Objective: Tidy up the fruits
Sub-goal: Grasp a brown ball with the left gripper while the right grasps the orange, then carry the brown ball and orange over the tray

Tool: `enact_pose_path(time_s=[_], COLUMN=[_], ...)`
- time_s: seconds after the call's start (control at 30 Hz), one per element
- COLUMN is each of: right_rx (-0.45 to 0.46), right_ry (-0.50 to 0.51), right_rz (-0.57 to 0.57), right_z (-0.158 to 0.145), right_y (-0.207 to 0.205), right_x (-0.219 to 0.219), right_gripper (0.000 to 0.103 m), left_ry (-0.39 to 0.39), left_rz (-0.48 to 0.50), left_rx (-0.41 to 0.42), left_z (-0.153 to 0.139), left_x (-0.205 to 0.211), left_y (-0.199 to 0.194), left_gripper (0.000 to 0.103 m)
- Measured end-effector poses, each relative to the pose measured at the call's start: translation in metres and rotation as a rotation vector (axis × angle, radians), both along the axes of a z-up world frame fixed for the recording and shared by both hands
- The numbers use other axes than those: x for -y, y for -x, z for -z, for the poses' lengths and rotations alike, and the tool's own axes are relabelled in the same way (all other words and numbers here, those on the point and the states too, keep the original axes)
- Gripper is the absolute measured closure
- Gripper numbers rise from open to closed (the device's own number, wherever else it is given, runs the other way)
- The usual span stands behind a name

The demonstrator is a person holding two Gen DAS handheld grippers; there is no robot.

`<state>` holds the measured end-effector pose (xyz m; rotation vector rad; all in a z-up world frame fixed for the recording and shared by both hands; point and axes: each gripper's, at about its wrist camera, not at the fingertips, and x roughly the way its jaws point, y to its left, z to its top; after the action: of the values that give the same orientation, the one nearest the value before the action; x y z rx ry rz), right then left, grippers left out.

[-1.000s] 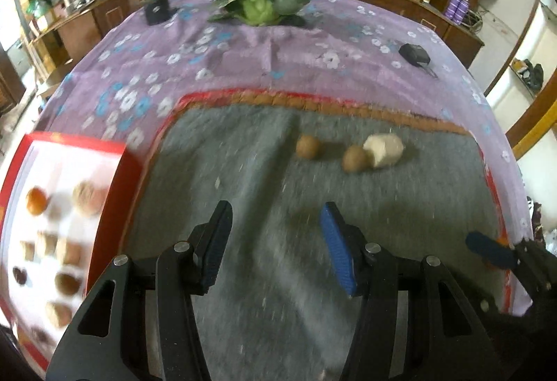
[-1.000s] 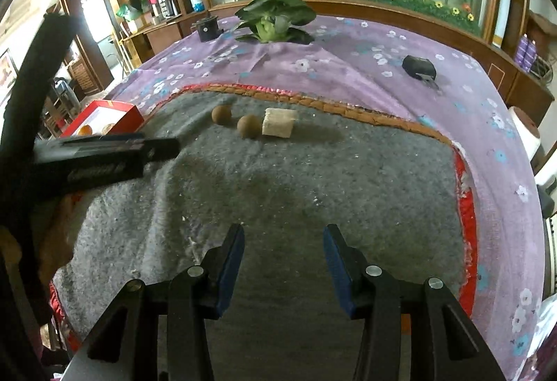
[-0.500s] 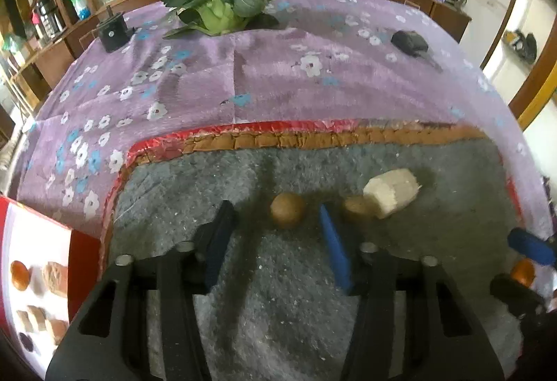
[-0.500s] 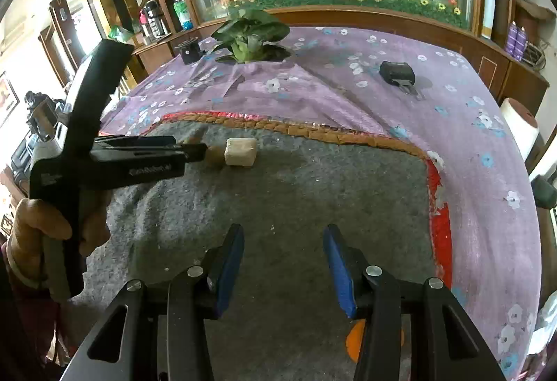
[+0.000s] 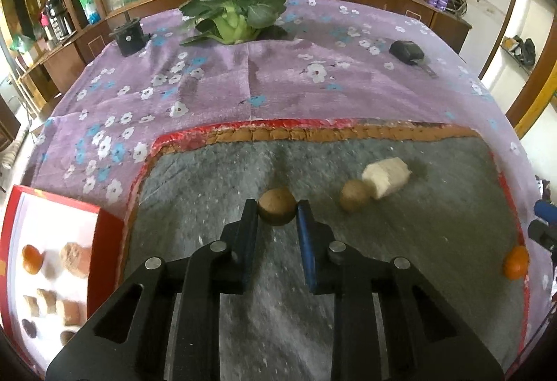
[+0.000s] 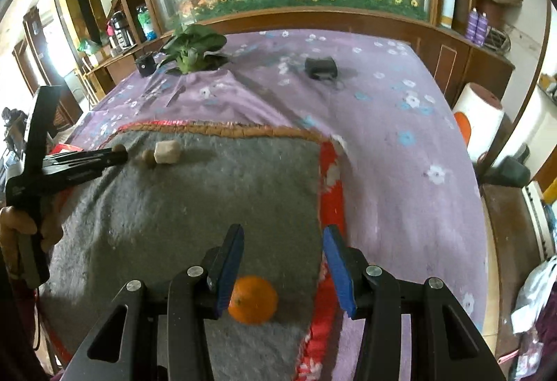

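My left gripper (image 5: 277, 210) is shut on a small brown round fruit (image 5: 277, 211) resting on the grey mat (image 5: 417, 241). A second brown fruit (image 5: 354, 196) touches a pale cut chunk (image 5: 385, 177) just to its right. An orange (image 6: 253, 299) lies on the mat between the fingers of my open right gripper (image 6: 283, 238), close to the left finger; it also shows in the left wrist view (image 5: 516, 262). The left gripper (image 6: 118, 151) shows at the far left of the right wrist view.
A red tray (image 5: 104, 255) with a white inside holds several fruit pieces at the left. A leafy green vegetable (image 5: 233, 12), a black round object (image 5: 128, 40) and a black key fob (image 5: 407, 50) lie on the purple flowered cloth (image 5: 278, 74) behind the mat.
My left gripper moved forward to the left brown fruit and closed on it. My right gripper moved right and back, so the orange now lies between its fingers.
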<state>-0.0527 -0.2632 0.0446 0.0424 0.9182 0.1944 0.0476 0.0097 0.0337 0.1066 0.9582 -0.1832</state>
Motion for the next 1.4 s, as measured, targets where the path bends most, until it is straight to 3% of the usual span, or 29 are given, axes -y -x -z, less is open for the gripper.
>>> enact_pose_path(time_s=[0.23,0.3,0.43,0.5,0.53,0.67,0.87,1.4], right_rx=[-0.049,-0.053,-0.064,-0.057,-0.059,-0.041,0.013,0.036], right_ry=[-0.033,-0.001,0.031,-0.009,-0.023,0.018,-0.016,-0.034], right_rz=[-0.096,-0.109,-0.067,-0.059,-0.059,-0.106,-0.194,-0.340], right_z=[0.008,0.013,0.027,0.028,0.029,0.021,0.003,-0.012], right_y=[0.022,0.027,0.025,0.024,0.023,0.020,0.017,0.015], right_x=[-0.008,-0.014,-0.014,-0.015,-0.016,-0.040,-0.081,-0.187], right_gripper=[0.057,0.057,0.057,0.061,0.068,0.069,0.069,0.069], left_ry=[-0.001,0.008,0.019,0.024,0.027,0.051,0.046,0.009], left_rz=[0.032,0.048,0.074,0.080,0.081,0.079,0.043,-0.121], left_rx=[0.033,0.029,0.017,0.000,-0.010,-0.036,-0.015,0.052], left_z=[-0.016,-0.017,-0.016,-0.016,-0.015,-0.015,-0.021,-0.030], left_x=[0.006,0.010,0.016,0.015,0.014,0.006,-0.012,-0.090], left_y=[0.026,0.031,0.042,0.045,0.046,0.052,0.066,0.101], left_gripper=[0.082,0.082,0.082,0.082,0.082,0.082,0.082,0.081])
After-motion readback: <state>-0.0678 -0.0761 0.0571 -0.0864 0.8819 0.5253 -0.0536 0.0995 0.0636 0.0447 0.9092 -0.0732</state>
